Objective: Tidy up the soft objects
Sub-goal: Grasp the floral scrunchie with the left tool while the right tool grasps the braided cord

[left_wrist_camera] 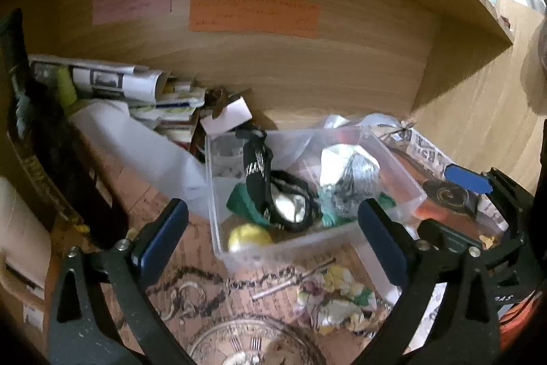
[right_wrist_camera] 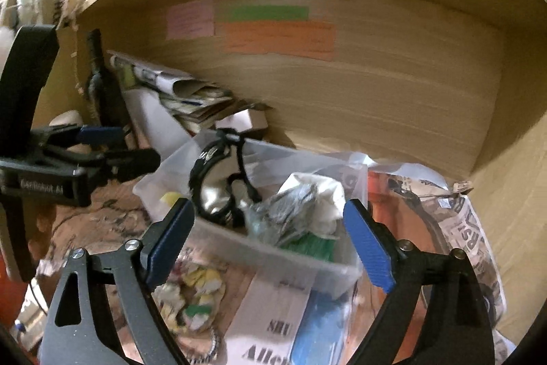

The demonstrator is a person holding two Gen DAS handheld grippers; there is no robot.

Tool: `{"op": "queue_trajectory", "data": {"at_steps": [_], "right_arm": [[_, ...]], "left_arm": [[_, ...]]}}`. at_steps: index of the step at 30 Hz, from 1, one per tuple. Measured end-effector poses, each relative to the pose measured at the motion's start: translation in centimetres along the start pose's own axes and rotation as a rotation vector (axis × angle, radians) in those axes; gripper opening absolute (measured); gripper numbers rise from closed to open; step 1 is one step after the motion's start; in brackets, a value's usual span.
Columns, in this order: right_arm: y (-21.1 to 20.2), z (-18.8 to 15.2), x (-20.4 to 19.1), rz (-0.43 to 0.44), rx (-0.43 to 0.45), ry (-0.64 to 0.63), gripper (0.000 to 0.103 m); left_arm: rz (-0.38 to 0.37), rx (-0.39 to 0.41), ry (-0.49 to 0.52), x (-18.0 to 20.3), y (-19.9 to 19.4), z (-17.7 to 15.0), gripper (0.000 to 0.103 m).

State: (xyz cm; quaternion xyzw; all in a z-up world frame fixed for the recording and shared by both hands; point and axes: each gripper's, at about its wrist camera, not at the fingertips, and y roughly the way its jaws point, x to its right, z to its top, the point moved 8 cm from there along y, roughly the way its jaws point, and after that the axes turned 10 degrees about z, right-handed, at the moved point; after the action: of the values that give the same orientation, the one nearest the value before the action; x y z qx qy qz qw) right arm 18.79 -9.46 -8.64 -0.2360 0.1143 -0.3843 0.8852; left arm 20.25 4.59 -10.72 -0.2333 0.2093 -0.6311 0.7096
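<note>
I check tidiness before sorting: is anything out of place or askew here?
Yes. A crumpled floral cloth lies on the table in front of the clear bin, not inside it, and a black strap hangs over the bin's far rim.

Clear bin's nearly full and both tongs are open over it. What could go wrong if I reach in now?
1. The black strap hangs over the bin rim; a finger could snag it and drag the bin.
2. The crumpled cloth is piled high, so pushing in may spill it.
3. The left tongs and right tongs sit close together and could collide.
</note>
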Motion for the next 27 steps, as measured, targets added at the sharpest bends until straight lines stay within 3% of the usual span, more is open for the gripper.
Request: {"op": "queue_trajectory", "data": {"at_steps": [15, 21, 24, 27], "right_arm": [[2.0, -9.1, -0.7, 0.06, -0.24, 0.088, 0.085], [3.3, -11.4, -1.9, 0.096, -0.353, 0.047, 0.057], [3.4, -11.6, -2.0, 0.105, -0.355, 0.04, 0.051], [3.5, -11.6, -1.8, 0.101, -0.347, 0.045, 0.034]], "left_arm": [[-0.01, -0.238, 0.045, 1.3, 3.8, -9.5, 0.1], [-0.05, -0.294, 0.067, 2.4, 5.0, -10.8, 0.074], [-0.066, -0.313, 0.064, 2.7, 5.5, -11.4, 0.062], [-0.078, -0.303, 0.064, 2.8, 5.4, -11.3, 0.045]]}}
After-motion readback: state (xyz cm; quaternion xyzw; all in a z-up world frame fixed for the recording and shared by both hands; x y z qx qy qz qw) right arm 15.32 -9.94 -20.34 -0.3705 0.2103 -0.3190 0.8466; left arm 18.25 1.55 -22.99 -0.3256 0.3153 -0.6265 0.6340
